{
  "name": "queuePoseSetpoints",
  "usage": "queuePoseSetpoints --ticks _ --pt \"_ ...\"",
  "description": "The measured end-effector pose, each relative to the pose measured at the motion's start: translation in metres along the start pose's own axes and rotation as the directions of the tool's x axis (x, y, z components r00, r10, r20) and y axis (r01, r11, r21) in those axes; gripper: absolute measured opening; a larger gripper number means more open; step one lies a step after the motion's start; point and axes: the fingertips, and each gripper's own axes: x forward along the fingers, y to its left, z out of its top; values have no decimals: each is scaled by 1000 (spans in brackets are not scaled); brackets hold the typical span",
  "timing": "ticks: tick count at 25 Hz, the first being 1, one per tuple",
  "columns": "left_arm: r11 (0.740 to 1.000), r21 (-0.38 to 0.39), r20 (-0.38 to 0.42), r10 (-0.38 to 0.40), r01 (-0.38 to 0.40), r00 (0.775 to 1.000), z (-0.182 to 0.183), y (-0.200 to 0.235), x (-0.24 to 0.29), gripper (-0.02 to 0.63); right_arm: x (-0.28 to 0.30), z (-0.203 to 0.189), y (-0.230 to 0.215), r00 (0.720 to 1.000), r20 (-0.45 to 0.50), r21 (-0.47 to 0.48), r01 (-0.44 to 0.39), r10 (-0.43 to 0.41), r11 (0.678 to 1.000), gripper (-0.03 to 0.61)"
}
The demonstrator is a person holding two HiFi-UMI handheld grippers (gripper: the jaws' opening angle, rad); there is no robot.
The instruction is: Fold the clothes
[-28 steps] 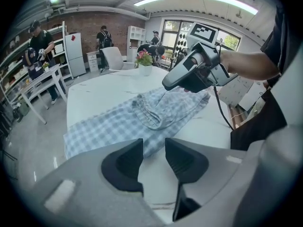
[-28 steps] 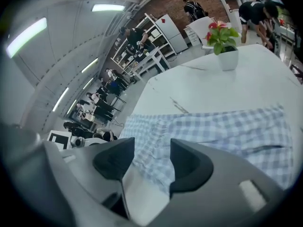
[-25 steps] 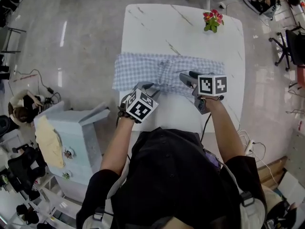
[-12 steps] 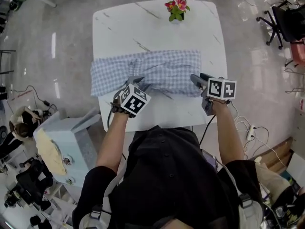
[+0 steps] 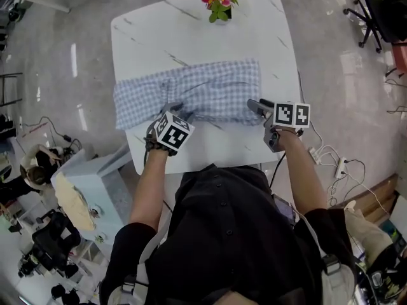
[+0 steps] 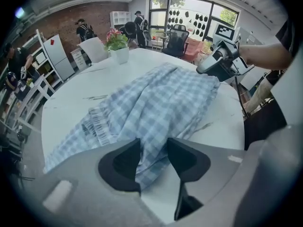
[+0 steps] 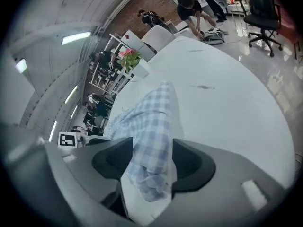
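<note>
A blue-and-white checked garment lies spread lengthwise across the white table, with its left end over the table's left edge. My left gripper points down at the garment's near edge, left of the middle. Its jaws have just been opening, and checked cloth shows in the gap with room around it. My right gripper is at the garment's right end. Its jaws have also just been opening, and the cloth's end lies loose between them.
A potted plant with pink flowers stands at the table's far edge. A pale blue cabinet stands on the floor to the left, cables and a power strip lie to the right, and an office chair is beyond. People stand in the background.
My right gripper has moved from the garment's middle to its right end. My left gripper has shifted a little right along the near edge and sunk lower.
</note>
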Motion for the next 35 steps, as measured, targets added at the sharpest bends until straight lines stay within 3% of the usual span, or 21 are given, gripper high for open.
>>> queuePoseSetpoints --ticks 8,16,19,23,35 --pt "999 -26 -8 -37 37 999 -5 -2 5 195 11 -12 -2 999 7 112 -35 35 993 273" --pt "998 -9 18 -55 56 998 -6 -3 6 195 19 -20 4 998 0 114 -59 59 992 157" --pt "998 -3 10 -56 56 998 -5 -2 7 195 17 -17 6 997 13 100 -74 73 992 47" --pt "999 18 -10 -48 48 999 -1 -6 8 195 5 -7 9 996 42 48 -84 82 995 28" --pt "984 115 13 -139 137 990 83 -106 40 195 -93 24 -80 990 138 75 5 -16 997 26"
